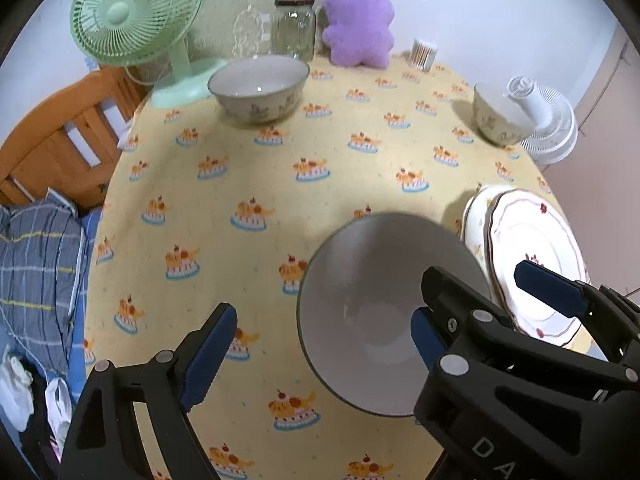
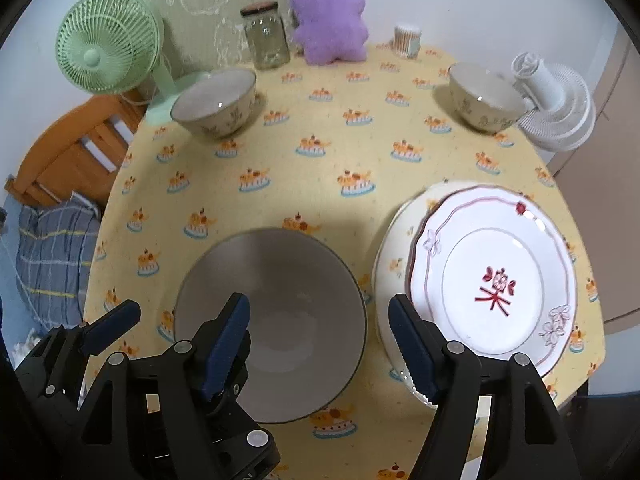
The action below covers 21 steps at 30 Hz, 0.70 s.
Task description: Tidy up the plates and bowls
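1. Left gripper [image 1: 320, 344]: jaws spread wide, nothing between the pads. One finger hangs over the cloth left of the grey bowl [image 1: 376, 312], the other over the bowl's inside; no pad touches the rim.
2. Right gripper [image 2: 320, 344]: jaws spread, nothing pinched. Left finger sits over the grey bowl's [image 2: 276, 320] inside, right finger over the gap between the bowl and the plate stack.
3. The grey bowl stands upright on the near part of the table [image 2: 304, 184], empty, just beside the plates but apart from them.
4. Plate stack [image 2: 492, 280]: white plate with red pattern on top of a larger cream plate, near the table's right edge; the near rim comes close to the front edge.
5. Patterned bowl [image 2: 216, 100] at far left, close to the green fan [image 2: 104, 48]. Second patterned bowl [image 2: 484, 98] at far right, right at the table edge, next to the white fan [image 2: 556, 108].
6. Back edge: glass jar [image 2: 266, 36], purple plush toy [image 2: 330, 16], cotton swab pot [image 2: 407, 42].
7. Middle of the table is open cloth, wide free room between the near bowl and the far bowls.
8. Left of the table: wooden bed frame [image 1: 68, 140], plaid bedding [image 1: 40, 272].
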Each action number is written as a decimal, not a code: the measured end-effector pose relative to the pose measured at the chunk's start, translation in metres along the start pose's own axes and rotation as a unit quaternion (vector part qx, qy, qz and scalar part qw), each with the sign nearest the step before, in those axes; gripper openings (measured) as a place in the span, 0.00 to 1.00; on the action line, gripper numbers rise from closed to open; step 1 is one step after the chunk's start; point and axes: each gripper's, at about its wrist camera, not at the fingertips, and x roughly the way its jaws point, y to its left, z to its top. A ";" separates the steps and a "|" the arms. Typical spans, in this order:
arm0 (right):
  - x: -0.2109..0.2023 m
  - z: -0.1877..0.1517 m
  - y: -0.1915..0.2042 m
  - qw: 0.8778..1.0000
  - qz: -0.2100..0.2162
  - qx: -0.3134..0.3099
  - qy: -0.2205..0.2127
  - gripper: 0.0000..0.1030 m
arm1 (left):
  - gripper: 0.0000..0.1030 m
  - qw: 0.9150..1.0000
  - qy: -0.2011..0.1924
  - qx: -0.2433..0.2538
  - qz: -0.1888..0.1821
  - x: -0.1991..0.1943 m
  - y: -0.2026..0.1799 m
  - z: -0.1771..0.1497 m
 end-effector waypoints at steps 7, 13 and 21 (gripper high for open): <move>-0.018 0.020 0.011 0.999 0.004 -0.015 -0.033 0.73 | 0.87 0.999 -0.039 -0.013 0.006 -0.018 0.009 0.020; -0.024 0.048 0.020 0.997 0.018 -0.037 -0.058 0.79 | 0.87 0.997 -0.064 -0.031 0.027 -0.025 0.015 0.044; -0.010 0.098 0.019 0.994 0.047 -0.077 -0.064 0.83 | 0.87 0.993 -0.077 -0.073 0.060 -0.017 0.012 0.081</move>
